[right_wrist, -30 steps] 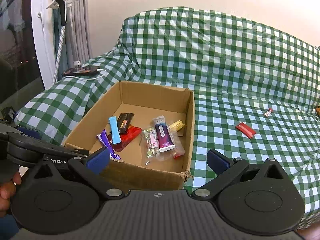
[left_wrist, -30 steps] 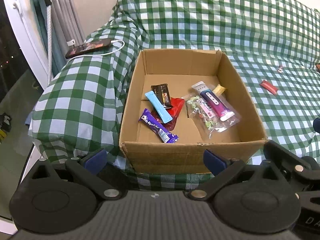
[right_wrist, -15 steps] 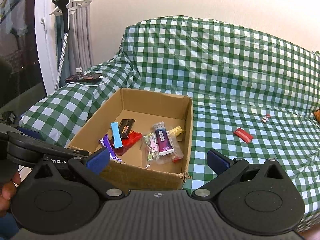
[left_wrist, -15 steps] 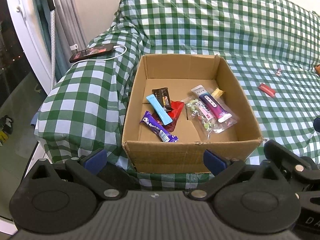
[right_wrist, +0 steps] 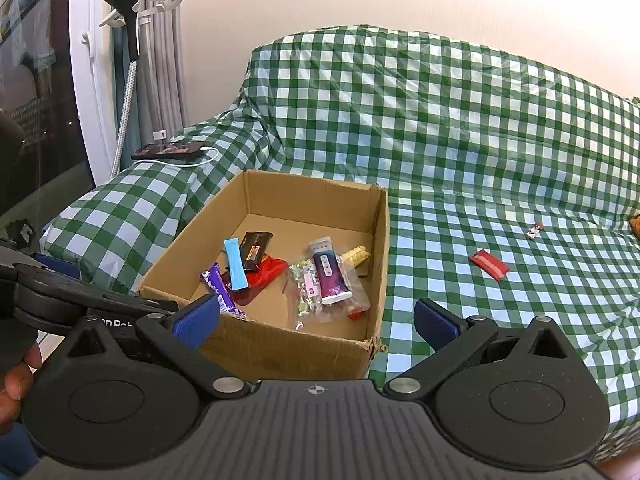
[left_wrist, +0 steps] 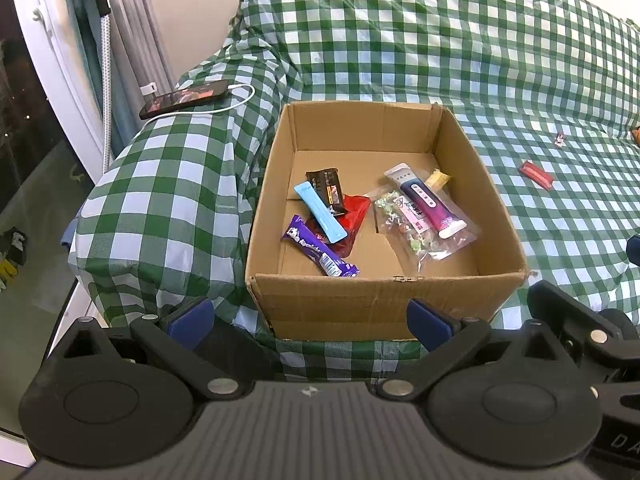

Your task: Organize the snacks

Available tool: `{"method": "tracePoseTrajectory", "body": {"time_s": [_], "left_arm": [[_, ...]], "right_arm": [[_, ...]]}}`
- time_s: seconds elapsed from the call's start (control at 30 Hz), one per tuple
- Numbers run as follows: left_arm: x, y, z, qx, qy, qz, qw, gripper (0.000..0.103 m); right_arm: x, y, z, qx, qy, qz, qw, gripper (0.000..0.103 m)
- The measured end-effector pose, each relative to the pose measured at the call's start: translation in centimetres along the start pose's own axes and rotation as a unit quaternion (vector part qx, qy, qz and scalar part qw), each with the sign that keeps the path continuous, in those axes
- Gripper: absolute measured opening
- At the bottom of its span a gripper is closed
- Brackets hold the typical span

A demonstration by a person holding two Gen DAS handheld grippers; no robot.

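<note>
Left tongs (left_wrist: 308, 316) are spread wide and empty, sitting at the near wall of the open brown cardboard box (left_wrist: 372, 308). Inside it, left to right: purple bar wrapper (left_wrist: 318, 251), light-blue stick pack (left_wrist: 320, 213) lying over a red pouch (left_wrist: 352, 216) and a black bar (left_wrist: 326, 190), then a clear bag of small sweets (left_wrist: 416, 228) with a purple-and-white tube pack (left_wrist: 424, 206) on top.

Right tongs (right_wrist: 316, 322) are also released, gripping nothing, at the box's near right corner.

We still see two loose pieces on the green-and-white checked sofa cover (right_wrist: 480, 160), right of the box: a flat red wrapper (right_wrist: 489, 265) and, farther right and back, a small red-and-white candy (right_wrist: 534, 231).

Key relation: the red wrapper lies forward and right of the right tongs, well apart from the box, with its long axis running diagonally from far-left to near-right. We judge the right hand is the nearer one, so it should take it and turn the wrist to close across the short side.
</note>
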State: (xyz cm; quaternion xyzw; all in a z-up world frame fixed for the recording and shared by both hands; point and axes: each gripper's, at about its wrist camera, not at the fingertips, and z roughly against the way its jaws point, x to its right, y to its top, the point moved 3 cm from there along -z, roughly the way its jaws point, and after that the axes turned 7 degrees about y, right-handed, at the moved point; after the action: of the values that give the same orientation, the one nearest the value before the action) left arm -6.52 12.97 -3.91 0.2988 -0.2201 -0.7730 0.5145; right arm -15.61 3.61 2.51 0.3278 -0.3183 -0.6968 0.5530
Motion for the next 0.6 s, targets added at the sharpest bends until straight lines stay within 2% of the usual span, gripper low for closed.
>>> {"method": "tracePoseTrajectory", "body": {"time_s": [0.6], "left_arm": [[2.1, 0.5, -1.5, -0.019, 0.015, -0.034, 0.9991, 0.103]], "right_arm": [[2.0, -1.2, -1.8, -0.031, 0.020, -0.042, 0.998, 0.103]]}}
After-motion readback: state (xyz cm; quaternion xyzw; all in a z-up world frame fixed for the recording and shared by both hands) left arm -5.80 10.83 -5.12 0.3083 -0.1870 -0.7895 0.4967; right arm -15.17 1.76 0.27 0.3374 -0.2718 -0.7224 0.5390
